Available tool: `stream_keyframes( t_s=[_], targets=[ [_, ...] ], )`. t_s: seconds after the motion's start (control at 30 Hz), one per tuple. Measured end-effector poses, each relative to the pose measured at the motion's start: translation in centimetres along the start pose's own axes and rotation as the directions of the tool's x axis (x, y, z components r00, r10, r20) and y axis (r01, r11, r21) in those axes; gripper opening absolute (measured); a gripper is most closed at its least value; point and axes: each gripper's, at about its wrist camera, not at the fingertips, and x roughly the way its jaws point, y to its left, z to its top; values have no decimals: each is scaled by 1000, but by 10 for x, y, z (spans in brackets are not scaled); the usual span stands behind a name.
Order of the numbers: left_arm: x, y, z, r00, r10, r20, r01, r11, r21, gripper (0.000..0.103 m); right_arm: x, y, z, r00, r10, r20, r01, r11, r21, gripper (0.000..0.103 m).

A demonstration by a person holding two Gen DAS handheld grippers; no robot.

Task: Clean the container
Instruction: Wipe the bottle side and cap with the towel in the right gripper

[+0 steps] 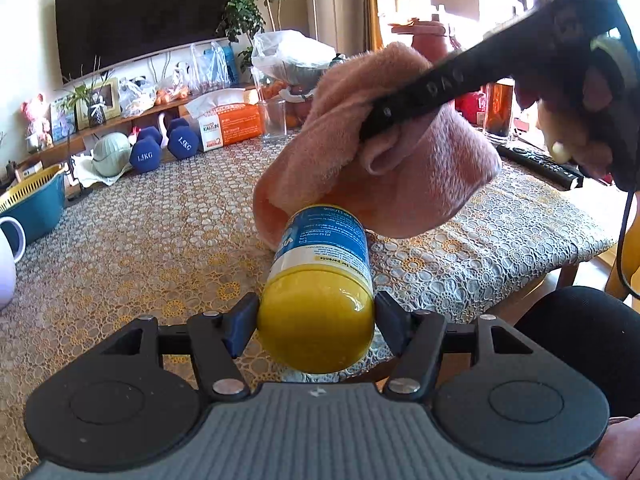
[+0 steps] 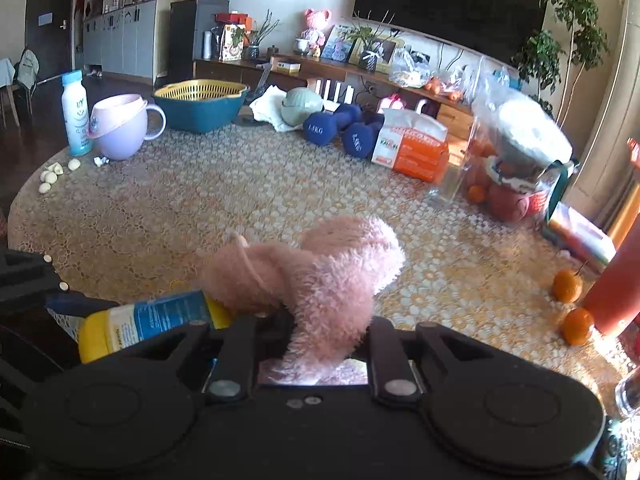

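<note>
A yellow container (image 1: 318,280) with a blue and white label lies on its side above the table, and my left gripper (image 1: 316,322) is shut on its yellow end. A fluffy pink cloth (image 1: 380,168) drapes over the container's far end. My right gripper (image 1: 372,120) comes in from the upper right, shut on that cloth. In the right wrist view the pink cloth (image 2: 320,280) bunches between the fingers of my right gripper (image 2: 320,336), and the container (image 2: 148,322) pokes out at the lower left with the cloth touching its end.
A lace tablecloth (image 2: 240,200) covers the round table. On it stand a lilac mug (image 2: 120,128), a white bottle (image 2: 76,116), a teal basket (image 2: 200,108), blue dumbbells (image 2: 340,128), an orange tissue box (image 2: 416,152), a clear glass (image 1: 274,118), bagged fruit (image 2: 516,160) and oranges (image 2: 568,286).
</note>
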Motion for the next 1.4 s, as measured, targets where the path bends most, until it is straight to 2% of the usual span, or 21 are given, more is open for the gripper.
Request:
stream_keyframes(
  t_s=[0.07,0.17,0.27,0.4,0.57,0.77,0.97,1.27,1.4],
  targets=[
    [0,-1,5,1000,6,16,-6,1000,11,62,-15,3,14,998,43,51,-43,999,-5,16],
    [3,-2,14,999,8,36,-8,1000,15,62,-27,13,28,982,163,95,-164,987,-7,16],
    [6,-2,18,999,5,40,-6,1000,23,62,-21,31,33,961,266,79,-265,964,-18,16],
    [8,-2,18,999,-1,33,0,1000,19,62,-7,51,32,950,312,30,-310,949,-59,16],
    [11,1,17,1000,-14,24,14,1000,0,62,14,57,24,963,269,-29,-271,959,-81,16],
    [15,5,14,999,-34,-1,34,999,-32,63,33,39,9,982,177,-72,-180,983,-45,17],
    [20,16,9,994,-102,-45,96,987,-130,64,29,20,-8,986,158,-58,-155,987,47,17],
    [25,16,4,989,-123,-85,107,979,-172,66,13,9,-22,993,106,-42,-102,992,78,17],
    [27,19,3,988,-130,-88,109,971,-211,66,8,2,-35,995,55,-78,-48,995,82,17]
  ],
)
